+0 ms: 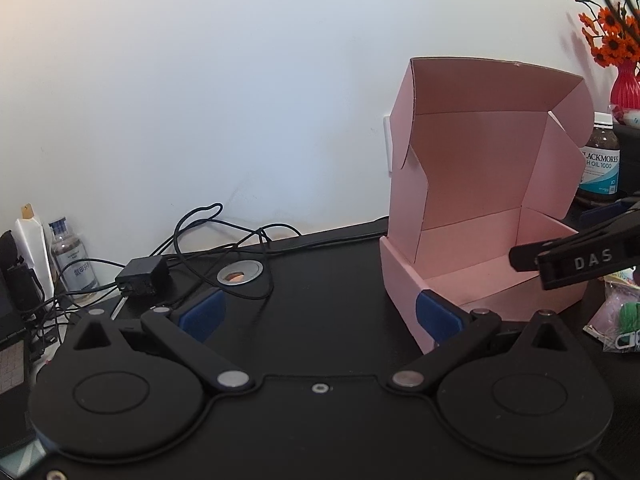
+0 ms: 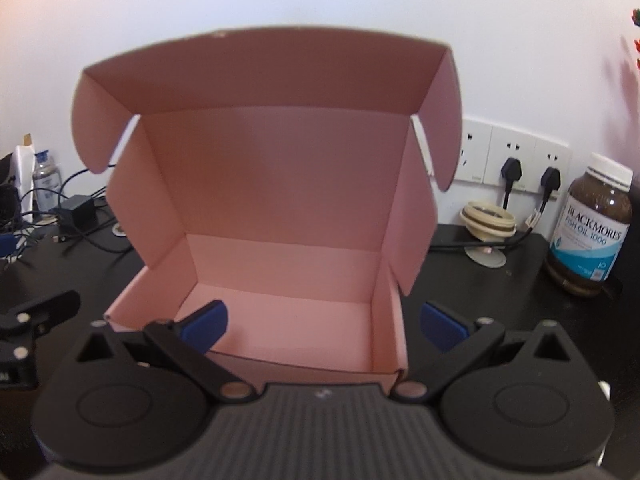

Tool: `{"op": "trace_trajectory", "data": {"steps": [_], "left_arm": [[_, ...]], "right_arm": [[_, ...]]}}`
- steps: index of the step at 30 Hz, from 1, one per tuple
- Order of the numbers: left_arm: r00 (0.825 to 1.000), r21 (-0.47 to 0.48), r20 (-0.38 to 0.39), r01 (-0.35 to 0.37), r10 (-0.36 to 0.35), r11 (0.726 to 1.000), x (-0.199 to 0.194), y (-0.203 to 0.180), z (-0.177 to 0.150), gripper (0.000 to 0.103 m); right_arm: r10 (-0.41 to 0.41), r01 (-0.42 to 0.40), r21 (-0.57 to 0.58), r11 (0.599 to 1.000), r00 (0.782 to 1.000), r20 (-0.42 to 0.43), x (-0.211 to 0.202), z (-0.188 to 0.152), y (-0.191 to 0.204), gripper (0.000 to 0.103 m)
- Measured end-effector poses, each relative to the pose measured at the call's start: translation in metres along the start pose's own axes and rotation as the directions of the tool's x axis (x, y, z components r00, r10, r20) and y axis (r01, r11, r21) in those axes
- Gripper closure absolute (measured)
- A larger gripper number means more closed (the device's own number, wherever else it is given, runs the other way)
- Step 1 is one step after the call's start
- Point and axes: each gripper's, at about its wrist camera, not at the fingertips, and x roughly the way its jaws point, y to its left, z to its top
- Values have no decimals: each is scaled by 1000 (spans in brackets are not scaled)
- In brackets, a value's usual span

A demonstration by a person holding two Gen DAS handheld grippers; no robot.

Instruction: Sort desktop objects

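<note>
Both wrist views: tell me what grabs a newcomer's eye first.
The open pink box dominates, lid flap upright, nothing visible inside, on the black desk. To its right stands a brown fish-oil bottle. Far right of the left view, orange flowers rise from a red vase.

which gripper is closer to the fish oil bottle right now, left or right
Right. The right gripper is open over the pink box's front edge, with the fish oil bottle just off to its right. The left gripper, also open, sits on the box's far side from the bottle.
</note>
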Motion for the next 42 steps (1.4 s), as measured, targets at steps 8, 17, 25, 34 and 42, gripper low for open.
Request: {"op": "trace_trajectory", "data": {"steps": [8,17,25,34,42], "left_arm": [[1000,-14,13,13,-13,1000,-3,3,2,0],[1000,-11,16,19,-19,1000,-5,3,1,0],[999,-3,-1,34,-34,999,-1,2,0,0],[995,-27,-26,93,-94,995,3,3,-1,0],[991,-35,-53,118,-119,992,7,3,-3,0]], "right_arm": [[24,-20,60,998,998,-64,19,2,-3,1],[19,-16,42,999,996,-82,22,0,-2,1],[38,-36,25,999,997,-71,17,-4,1,1],[105,-109,-36,993,991,-84,5,-8,13,1],[114,-119,-47,992,989,-99,-10,-13,19,1]]}}
